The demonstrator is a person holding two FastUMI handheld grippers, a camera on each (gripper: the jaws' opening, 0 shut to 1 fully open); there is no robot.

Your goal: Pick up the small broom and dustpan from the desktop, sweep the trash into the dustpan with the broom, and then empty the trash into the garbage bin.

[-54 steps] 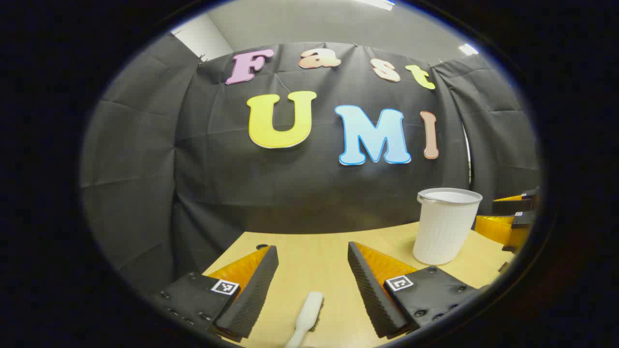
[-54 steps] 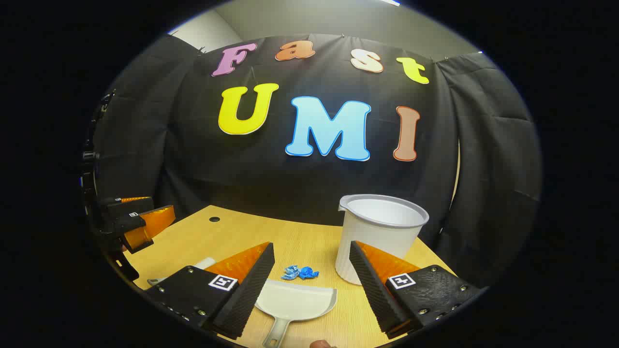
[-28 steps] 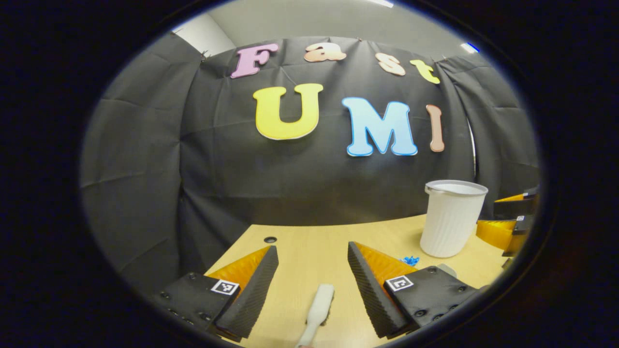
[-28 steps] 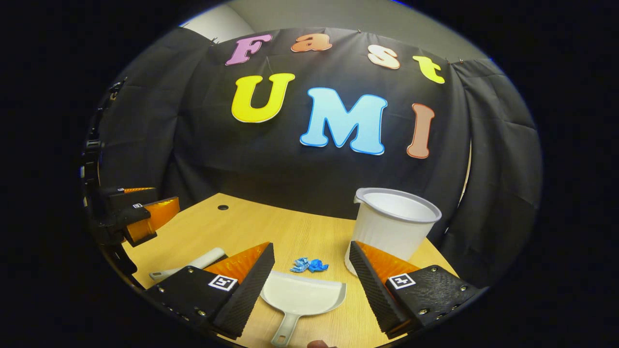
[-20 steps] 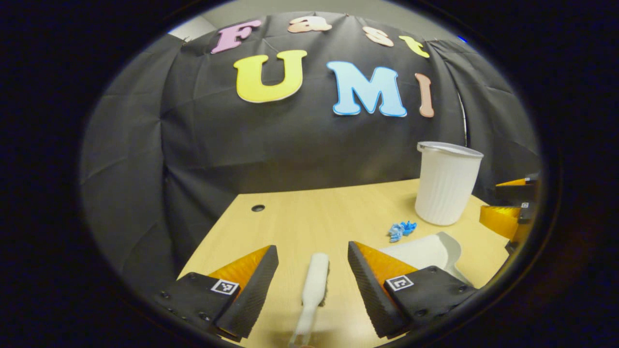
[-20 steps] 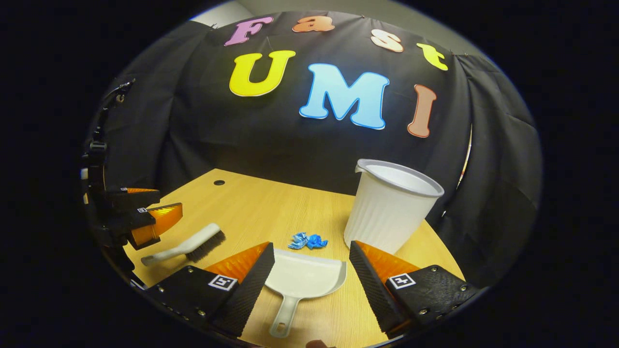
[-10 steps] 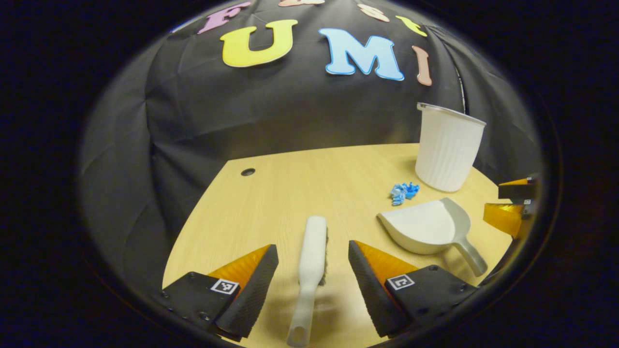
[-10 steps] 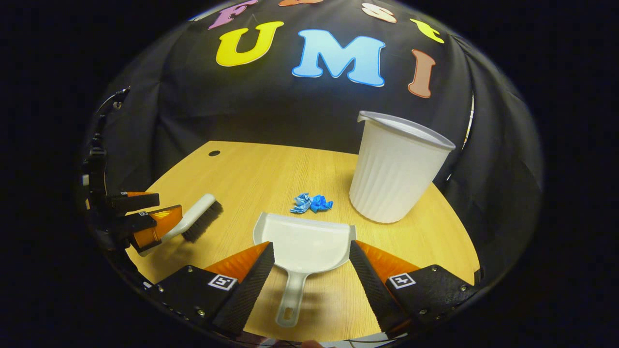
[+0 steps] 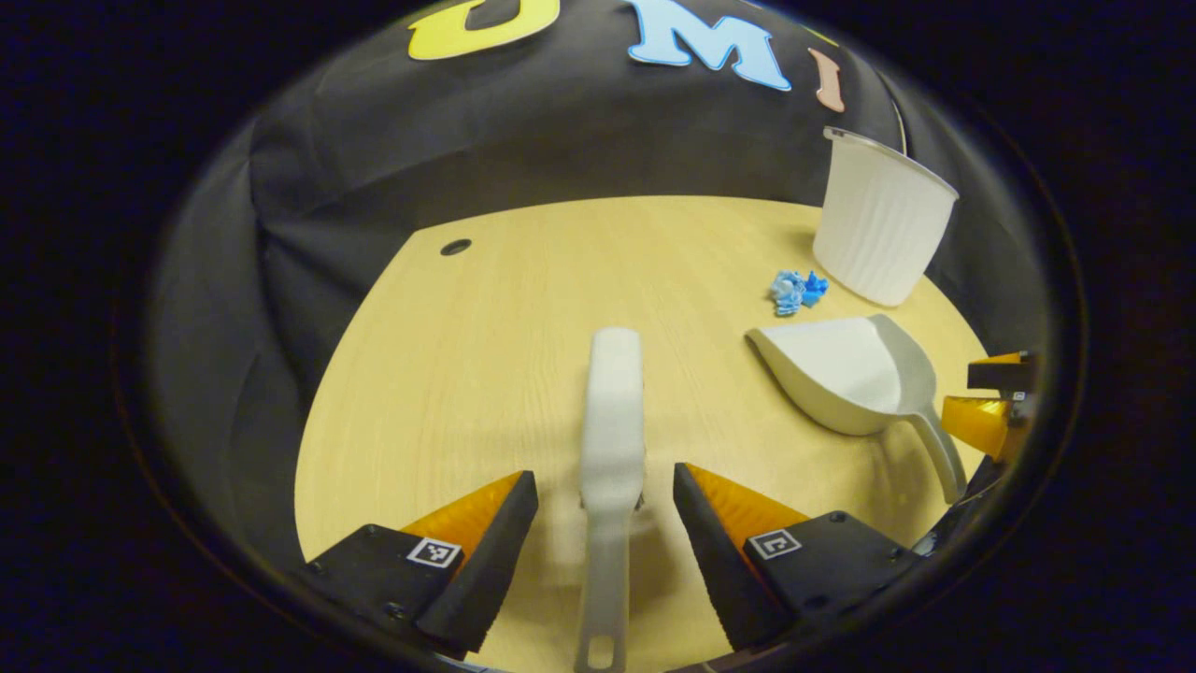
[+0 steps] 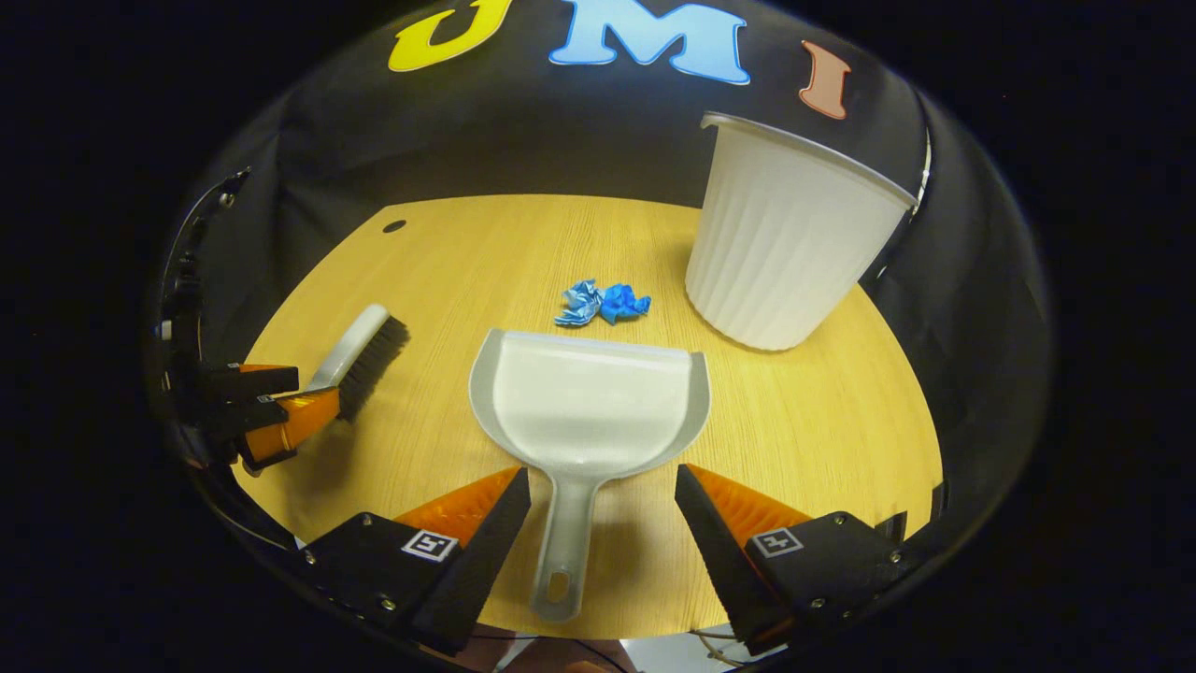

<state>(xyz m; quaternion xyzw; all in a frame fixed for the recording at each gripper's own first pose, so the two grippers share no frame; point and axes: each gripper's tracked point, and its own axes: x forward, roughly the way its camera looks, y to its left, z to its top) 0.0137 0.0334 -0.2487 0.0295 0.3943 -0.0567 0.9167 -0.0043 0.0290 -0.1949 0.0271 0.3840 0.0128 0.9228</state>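
Nothing picked up yet, by the look of it: broom and dustpan both lying flat on the desk (image 10: 822, 439), trash unswept, bin not yet used. Gripping, sweeping and emptying all left to do.

Counted, largest first. One desk. One white ribbed bin (image 10: 790, 252), upright, ahead and to the right of the right gripper (image 10: 603, 500). One dustpan (image 10: 589, 397), directly ahead of that gripper, handle lying between its two spread fingers without touching either, mouth facing away toward the trash. One broom (image 9: 612, 421), straight ahead of the left gripper (image 9: 605, 505), handle running back between its open fingers with a gap on both sides. One crumpled blue wrapper (image 10: 603, 304), just beyond the dustpan's front edge, left of the bin's base.

Two grippers, both open, neither pressing on anything. Each lined up over its tool's handle, seemingly ready to close.
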